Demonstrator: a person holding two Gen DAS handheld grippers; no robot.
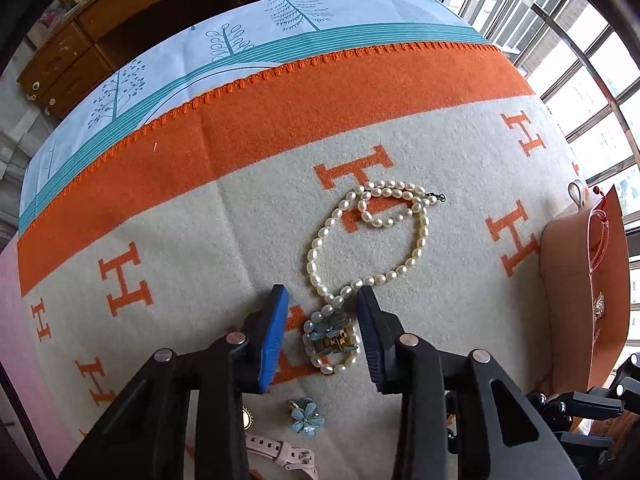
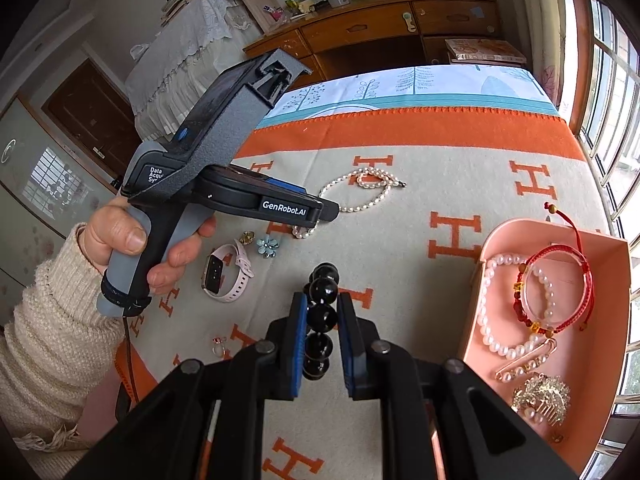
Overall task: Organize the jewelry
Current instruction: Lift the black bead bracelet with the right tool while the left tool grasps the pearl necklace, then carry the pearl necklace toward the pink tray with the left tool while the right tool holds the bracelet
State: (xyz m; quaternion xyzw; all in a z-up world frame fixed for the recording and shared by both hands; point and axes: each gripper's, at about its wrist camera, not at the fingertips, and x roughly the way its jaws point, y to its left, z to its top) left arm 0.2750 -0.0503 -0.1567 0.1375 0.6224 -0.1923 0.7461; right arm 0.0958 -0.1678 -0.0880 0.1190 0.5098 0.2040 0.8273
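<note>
One pearl necklace [image 1: 372,236], centre of the left wrist view, lies looped on the blanket [image 1: 200,216]; its lower end carries a blue flower clasp [image 1: 330,334]. One left gripper [image 1: 324,336] straddles that clasp end, its blue-padded fingers [image 1: 274,340] on either side and not pressing on it: apart, necklace between them. One loose blue flower [image 1: 306,416] and one pink watch [image 1: 280,456] lie at the bottom edge of that view, with a small gold piece [image 1: 248,418] partly hidden by the gripper.

One right gripper [image 2: 322,344], lower centre of the right wrist view, is clamped on one string of black beads [image 2: 322,312], which stands up between the pads. One small ring [image 2: 219,346] lies to its lower left.

One pink tray [image 2: 612,264], right of the frame, holds:
- two pearl bracelets, one large [image 2: 490,316], one small [image 2: 546,284]
- one red cord bracelet [image 2: 576,256]
- one pearl pin [image 2: 524,364]
- one crystal comb [image 2: 542,398]

One hand [image 2: 132,248] in a cream sleeve [image 2: 52,332], left of the frame, grips the left gripper's handle.
</note>
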